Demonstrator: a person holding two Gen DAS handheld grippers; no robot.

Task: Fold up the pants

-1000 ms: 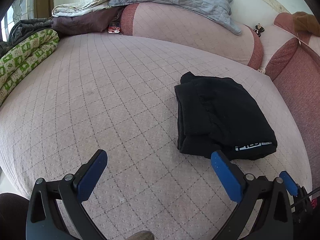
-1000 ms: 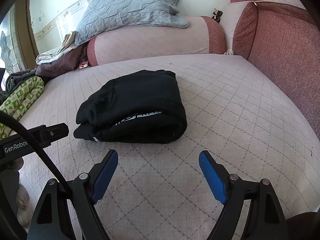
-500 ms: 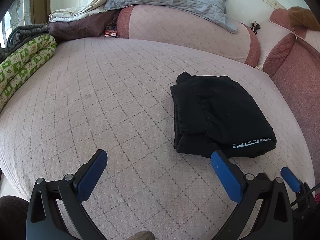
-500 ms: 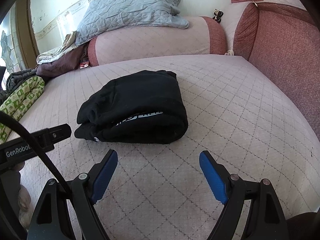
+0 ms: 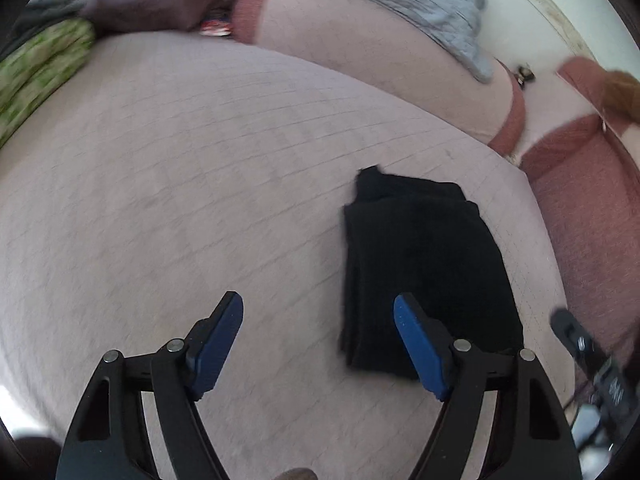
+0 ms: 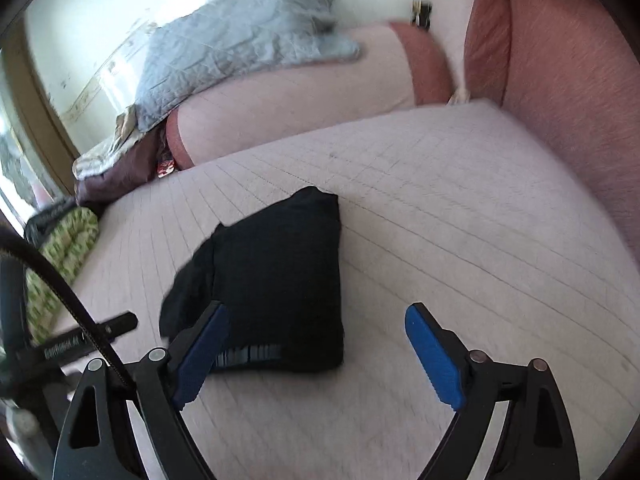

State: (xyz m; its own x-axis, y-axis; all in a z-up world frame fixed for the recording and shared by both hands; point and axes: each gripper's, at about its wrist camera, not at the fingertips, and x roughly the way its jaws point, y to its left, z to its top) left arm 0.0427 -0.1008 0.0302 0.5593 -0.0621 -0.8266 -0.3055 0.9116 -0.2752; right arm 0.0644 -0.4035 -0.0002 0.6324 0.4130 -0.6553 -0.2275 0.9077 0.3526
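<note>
The black pants lie folded into a compact bundle on the pink quilted bed, toward its right half as the left wrist camera sees it, with a white printed strip showing along the near edge in the right wrist view. The left gripper hangs above the bed with its blue pads apart and closing; only bare mattress shows between them, and the right pad overlaps the near left corner of the bundle in the picture, though contact cannot be told. The right gripper is spread wide and opening, nothing pinched; the near edge of the pants shows in the gap between its pads, with the left pad overlapping that edge. A grey quilted blanket drapes over a long pink bolster at the far side of the bed, and a green patterned cover lies rolled along the left edge. Both views are blurred.
</note>
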